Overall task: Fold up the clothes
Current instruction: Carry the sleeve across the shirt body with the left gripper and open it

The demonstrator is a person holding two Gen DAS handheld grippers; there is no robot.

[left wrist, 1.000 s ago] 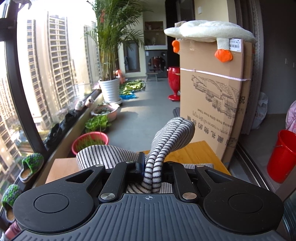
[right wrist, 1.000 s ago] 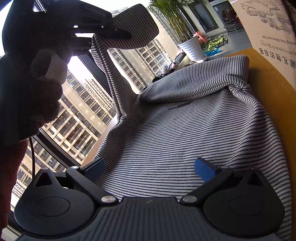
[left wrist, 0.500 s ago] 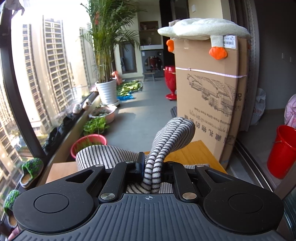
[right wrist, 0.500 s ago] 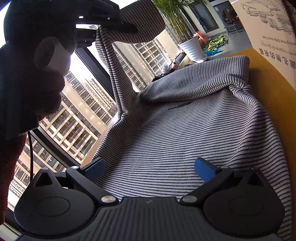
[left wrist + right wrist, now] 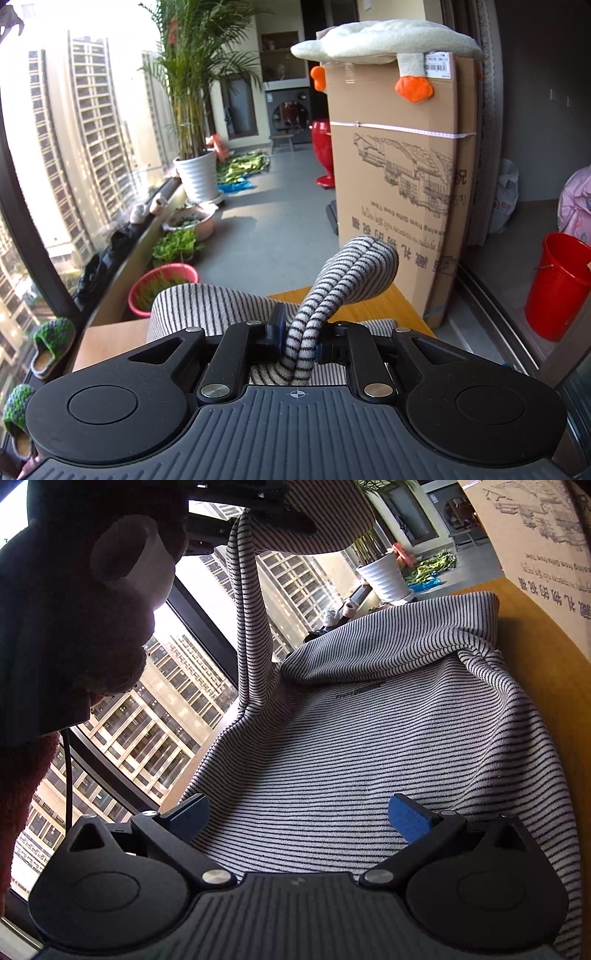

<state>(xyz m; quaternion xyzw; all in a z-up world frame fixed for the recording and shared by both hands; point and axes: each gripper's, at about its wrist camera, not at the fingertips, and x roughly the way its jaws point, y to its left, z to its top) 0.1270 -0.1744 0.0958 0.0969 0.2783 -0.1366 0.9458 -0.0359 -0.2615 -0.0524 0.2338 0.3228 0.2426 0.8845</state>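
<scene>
Left gripper (image 5: 297, 341): jaws pinched on a doubled fold of the striped shirt (image 5: 369, 775), likely a sleeve. The fold bulges out ahead of the jaws and curls over to their right. In the right wrist view this gripper sits high and ahead, with a narrow strip of fabric hanging from it down to the shirt body.

Right gripper (image 5: 299, 818): jaws spread wide, nothing between them, held low over the near part of the shirt. Contact with the cloth cannot be told.

The shirt lies across the wooden bench (image 5: 546, 686), chest print ahead of the right jaws, its far edge rumpled up toward the cardboard box (image 5: 399, 177).

Risks, as judged:
- The raised strip looks taut; more lift with nothing pinning the body would drag the whole shirt and spoil its lie.
- The shirt's left side runs close to the bench edge; a sideways pull could slide it off.
- The pinch holds bunched layers; one could slip out, so the fold lands crooked.
- The rumple at the far edge may get folded in if not smoothed.
</scene>
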